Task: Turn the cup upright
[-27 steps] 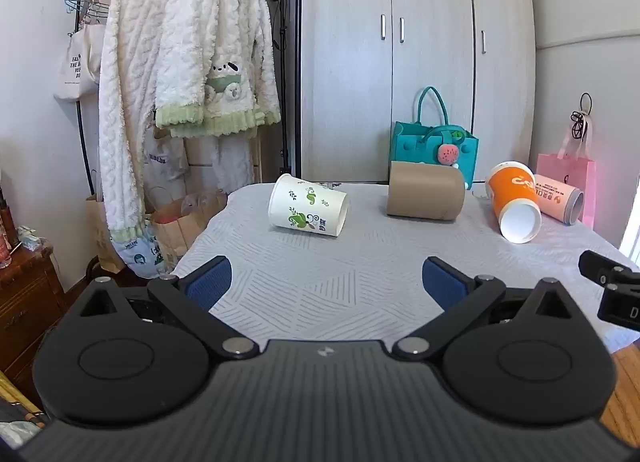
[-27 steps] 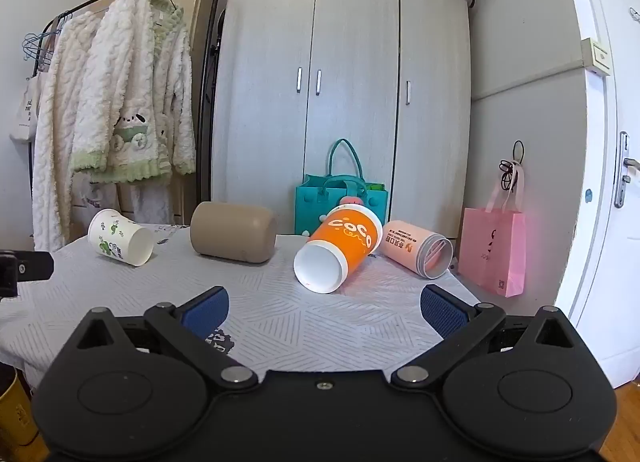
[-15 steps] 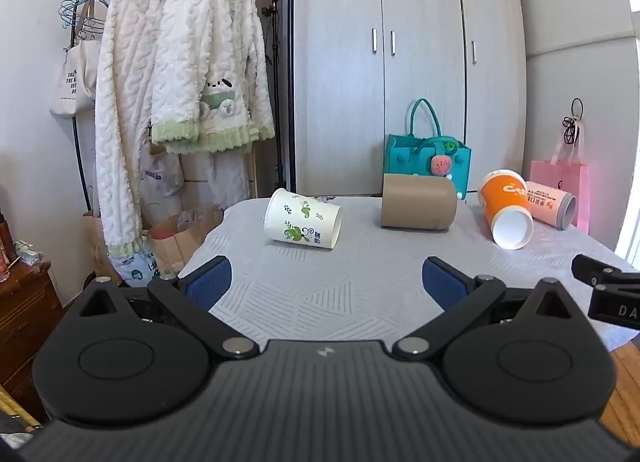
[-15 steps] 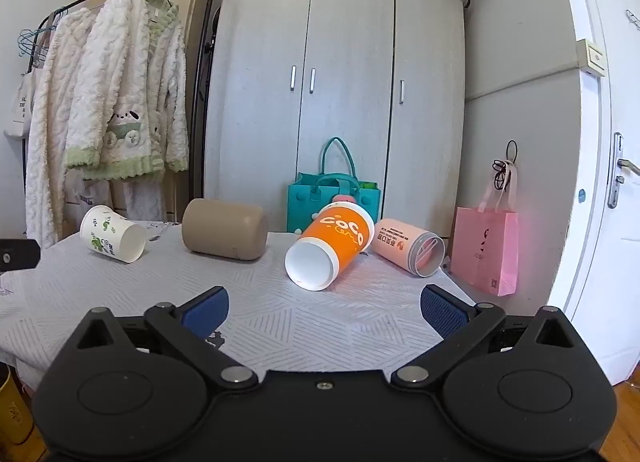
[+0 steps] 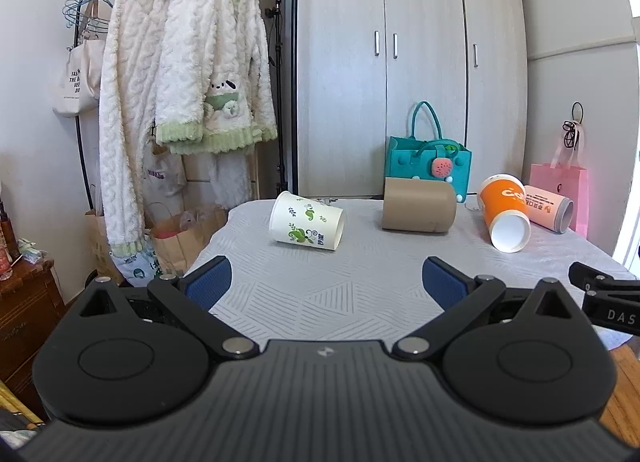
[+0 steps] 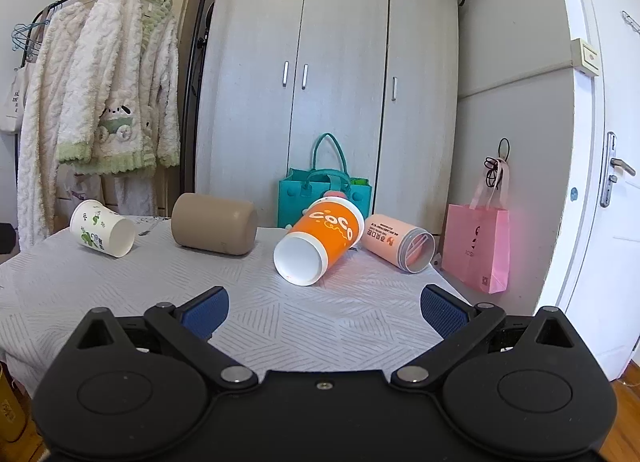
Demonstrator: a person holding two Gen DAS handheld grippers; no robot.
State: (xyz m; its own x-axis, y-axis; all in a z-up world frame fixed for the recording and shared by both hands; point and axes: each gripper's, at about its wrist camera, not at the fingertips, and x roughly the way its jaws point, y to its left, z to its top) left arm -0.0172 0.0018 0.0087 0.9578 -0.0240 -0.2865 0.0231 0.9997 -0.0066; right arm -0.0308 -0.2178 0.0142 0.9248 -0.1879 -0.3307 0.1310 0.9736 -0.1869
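While both views are carried slightly nearer to the worktop [image 5: 360,302] than a moment ago, nothing is grasped: the left gripper [image 5: 325,280] and right gripper [image 6: 324,308] are held spread wide, empty. Beyond them, four cups are seen lying on their sides, untouched: the leaf-printed cup [image 5: 306,220], the brown cup [image 5: 418,209], the orange cup [image 6: 320,240], the pink cup [image 6: 398,242]. The approach is judged barely begun.

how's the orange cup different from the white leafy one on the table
The orange cup carries white lettering; the white cup has green leaf prints. The orange cup looks larger and leans against the pink cup; the white cup lies alone. Both lie tipped over on the table.
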